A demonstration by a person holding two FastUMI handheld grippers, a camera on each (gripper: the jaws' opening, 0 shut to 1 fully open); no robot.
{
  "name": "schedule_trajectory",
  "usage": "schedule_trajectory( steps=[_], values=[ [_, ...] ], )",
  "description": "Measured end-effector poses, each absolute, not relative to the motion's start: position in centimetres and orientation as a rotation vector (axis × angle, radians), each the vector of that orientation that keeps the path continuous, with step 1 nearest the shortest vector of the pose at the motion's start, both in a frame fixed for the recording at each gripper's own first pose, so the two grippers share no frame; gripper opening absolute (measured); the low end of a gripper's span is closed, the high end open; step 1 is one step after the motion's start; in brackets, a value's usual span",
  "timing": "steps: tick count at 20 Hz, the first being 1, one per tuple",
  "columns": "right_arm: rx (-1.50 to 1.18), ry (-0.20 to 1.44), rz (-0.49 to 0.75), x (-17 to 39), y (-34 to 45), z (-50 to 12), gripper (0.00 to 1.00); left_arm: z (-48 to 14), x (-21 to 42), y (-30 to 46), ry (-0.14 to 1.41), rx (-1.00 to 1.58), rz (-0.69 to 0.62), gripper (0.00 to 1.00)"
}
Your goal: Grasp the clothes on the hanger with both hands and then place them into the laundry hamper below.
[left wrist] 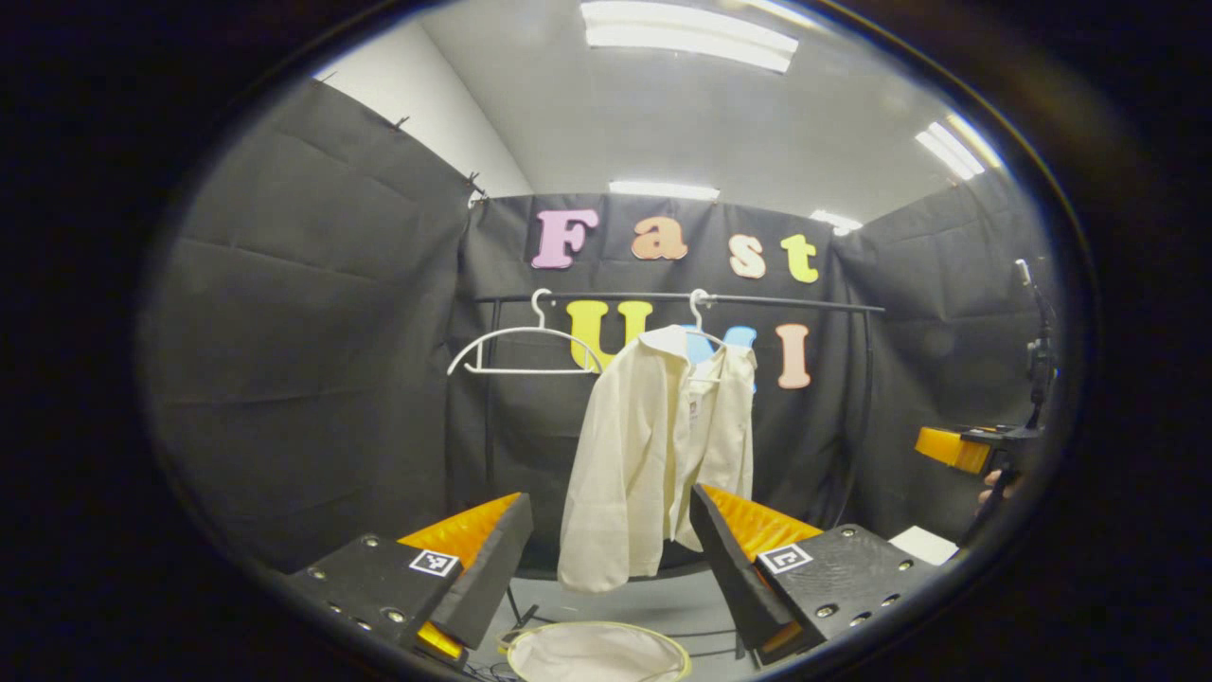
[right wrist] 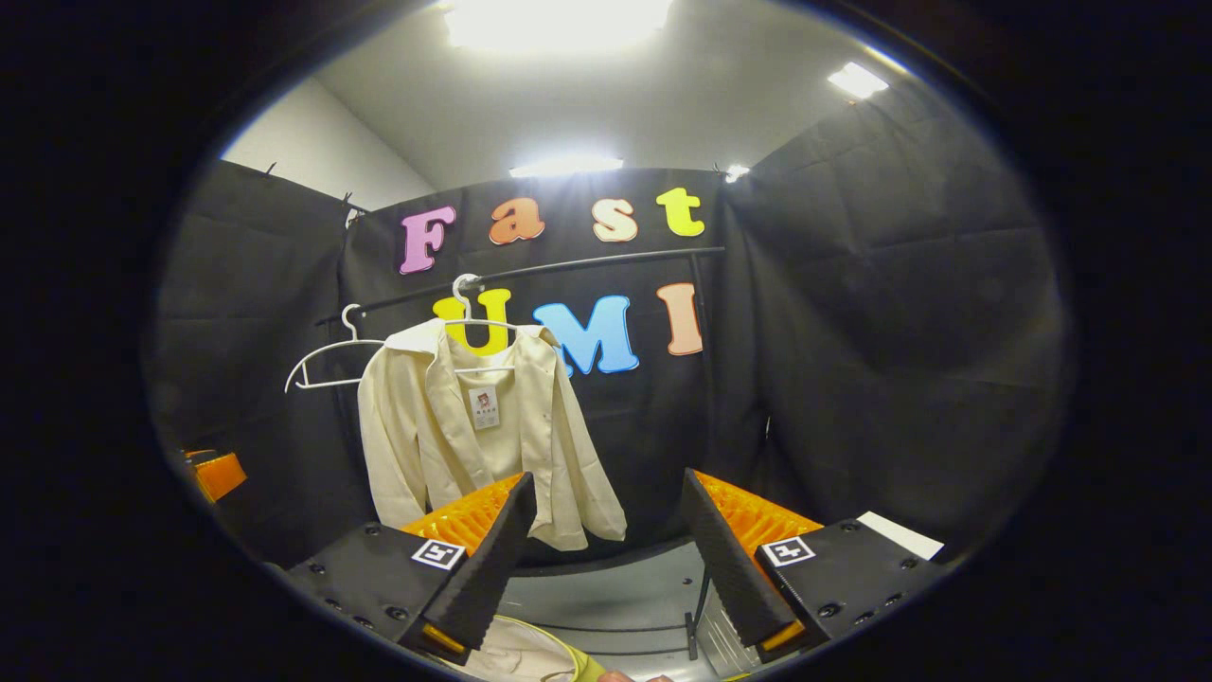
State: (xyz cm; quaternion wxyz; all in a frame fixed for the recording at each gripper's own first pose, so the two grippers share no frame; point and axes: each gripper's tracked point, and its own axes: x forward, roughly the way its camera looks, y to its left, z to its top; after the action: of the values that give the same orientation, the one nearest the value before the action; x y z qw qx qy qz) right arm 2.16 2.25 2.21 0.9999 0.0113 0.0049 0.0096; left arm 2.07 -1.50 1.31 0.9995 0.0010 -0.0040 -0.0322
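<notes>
I hold my left gripper (left wrist: 606, 559) level, its fingers spread wide with nothing between them. My right gripper (right wrist: 606, 559) matches it, jaws parted.

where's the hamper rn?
Laundry hamper sits at the bottom of the left gripper view, on the floor below the cream shirt and the rail.

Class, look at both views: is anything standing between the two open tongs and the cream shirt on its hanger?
Nothing visible does. The cream shirt hangs free from the rail, beyond the left tongs and right tongs; the empty hanger hangs off to one side.
</notes>
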Motion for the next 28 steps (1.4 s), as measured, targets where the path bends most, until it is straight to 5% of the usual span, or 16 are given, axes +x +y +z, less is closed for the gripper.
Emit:
schedule_trajectory(
  steps=[10, 19, 28],
  values=[
    [0.059, -0.062, 0.050, 11.0, 3.3, 6.2, 0.98, 4.9, 11.4, -7.9, -0.041, 0.015, -0.122, 0.96],
    [0.159, -0.022, 0.164, 24.2, 4.9, 6.4, 0.92, 5.8, 24.0, -13.5, -0.033, 0.032, -0.093, 0.98],
    [0.157, 0.066, 0.339, 35.3, 9.7, 3.6, 0.98, 4.7, 35.2, -17.3, -0.036, 0.048, -0.024, 0.98]
  ],
)
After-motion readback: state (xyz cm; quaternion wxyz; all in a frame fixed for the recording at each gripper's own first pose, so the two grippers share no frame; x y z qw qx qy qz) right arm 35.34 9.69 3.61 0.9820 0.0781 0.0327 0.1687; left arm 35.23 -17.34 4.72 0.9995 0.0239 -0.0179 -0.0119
